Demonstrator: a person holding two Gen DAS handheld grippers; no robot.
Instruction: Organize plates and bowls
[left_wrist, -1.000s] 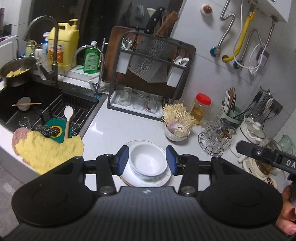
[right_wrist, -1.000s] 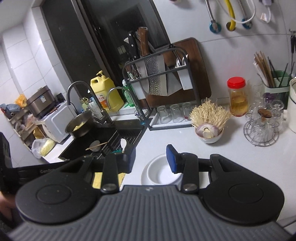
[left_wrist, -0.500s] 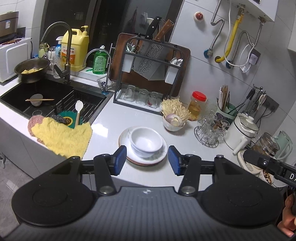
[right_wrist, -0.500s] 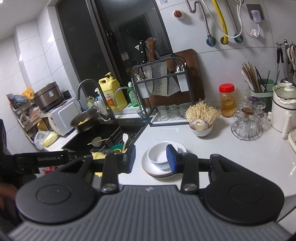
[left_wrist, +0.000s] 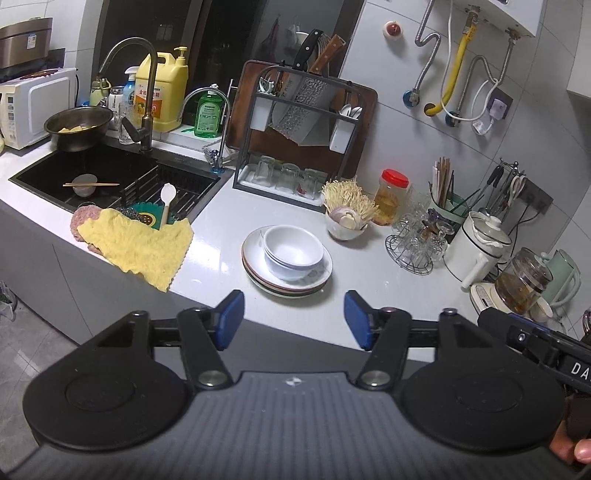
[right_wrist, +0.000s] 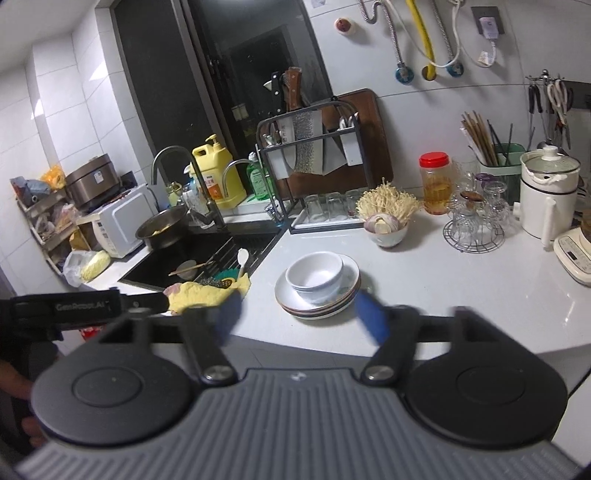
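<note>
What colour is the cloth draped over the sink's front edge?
Yellow. The cloth shows best in the left wrist view, lying partly over a pinkish one.

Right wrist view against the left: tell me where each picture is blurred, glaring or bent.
Right wrist view: the opening right gripper has motion-smeared blue fingers, nothing between them, while the stacked white bowls stay fairly sharp. Left wrist view: the left gripper is crisp and also opening; a soft glare lies on the white countertop. Both views: fisheye bends the counter's edge and wall tiles.

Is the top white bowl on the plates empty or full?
Empty: the top white bowl stands upright on the plates, and its bare inside shows.
</note>
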